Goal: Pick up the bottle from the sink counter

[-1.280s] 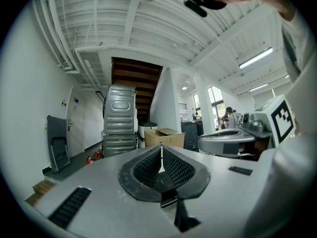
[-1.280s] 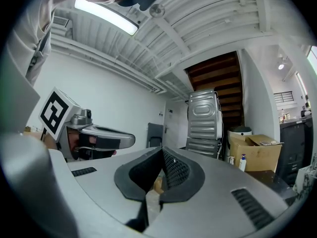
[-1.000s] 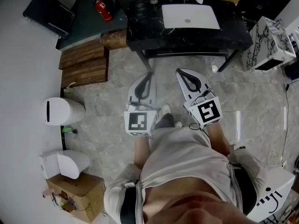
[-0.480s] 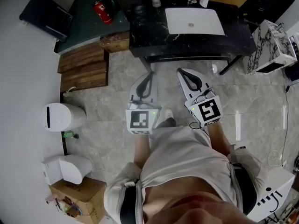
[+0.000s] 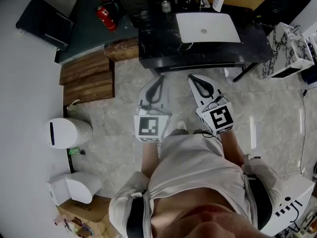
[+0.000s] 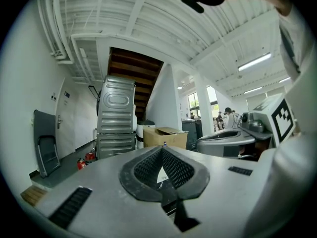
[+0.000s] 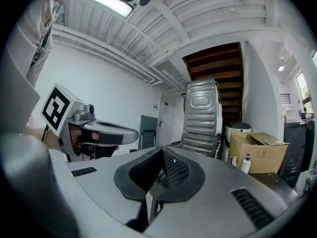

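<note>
The white bottle (image 5: 217, 1) with a blue cap stands at the back of the black sink counter (image 5: 153, 41), right of the faucet, far ahead of both grippers. The right gripper view shows this bottle (image 7: 245, 163) in front of a cardboard box. My left gripper (image 5: 158, 79) and right gripper (image 5: 191, 77) are held side by side over the floor, short of the counter's front edge, pointing level at it. Both are shut with nothing between the jaws; the tips meet in the left gripper view (image 6: 162, 148) and the right gripper view (image 7: 162, 150).
A white basin (image 5: 208, 28) is set in the counter, with a small jar (image 5: 166, 6) to its left. Red fire extinguishers (image 5: 104, 17) and wooden steps (image 5: 86, 76) lie left of it. White bins (image 5: 67, 132) stand at the left wall, a marbled cabinet (image 5: 287, 46) at right.
The counter, basin and bottle have slid down the head view as the person walks toward them. Both grippers keep their places in the view and stay shut.
</note>
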### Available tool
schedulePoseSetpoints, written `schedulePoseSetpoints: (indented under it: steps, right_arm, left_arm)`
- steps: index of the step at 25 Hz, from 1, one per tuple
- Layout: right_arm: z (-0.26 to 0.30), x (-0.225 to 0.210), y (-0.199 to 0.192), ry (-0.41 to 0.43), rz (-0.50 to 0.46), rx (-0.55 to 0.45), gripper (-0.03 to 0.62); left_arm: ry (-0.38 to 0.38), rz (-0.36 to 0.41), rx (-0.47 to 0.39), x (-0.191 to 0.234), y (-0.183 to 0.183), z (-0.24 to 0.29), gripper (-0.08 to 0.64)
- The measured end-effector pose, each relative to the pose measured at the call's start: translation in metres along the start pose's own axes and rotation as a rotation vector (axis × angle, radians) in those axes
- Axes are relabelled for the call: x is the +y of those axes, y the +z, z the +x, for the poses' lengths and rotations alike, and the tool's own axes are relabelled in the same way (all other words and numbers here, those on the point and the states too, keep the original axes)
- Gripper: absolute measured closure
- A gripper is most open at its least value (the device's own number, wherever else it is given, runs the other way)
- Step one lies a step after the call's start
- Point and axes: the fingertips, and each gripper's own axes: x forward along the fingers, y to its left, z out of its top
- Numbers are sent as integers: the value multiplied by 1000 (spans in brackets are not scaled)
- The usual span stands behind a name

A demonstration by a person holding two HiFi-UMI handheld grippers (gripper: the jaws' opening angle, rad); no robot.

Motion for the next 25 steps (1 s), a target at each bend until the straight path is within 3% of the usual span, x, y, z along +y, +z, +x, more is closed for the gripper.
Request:
schedulePoseSetpoints:
  steps: [13, 25]
  right_arm:
    - [39, -17, -1, -36, 11, 14, 600]
    - [74, -40, -10, -25, 20, 24, 600]
  left_arm:
    - [-42, -3, -10, 29, 6, 37, 558]
    - [-22, -21, 11, 52, -5, 68, 558]
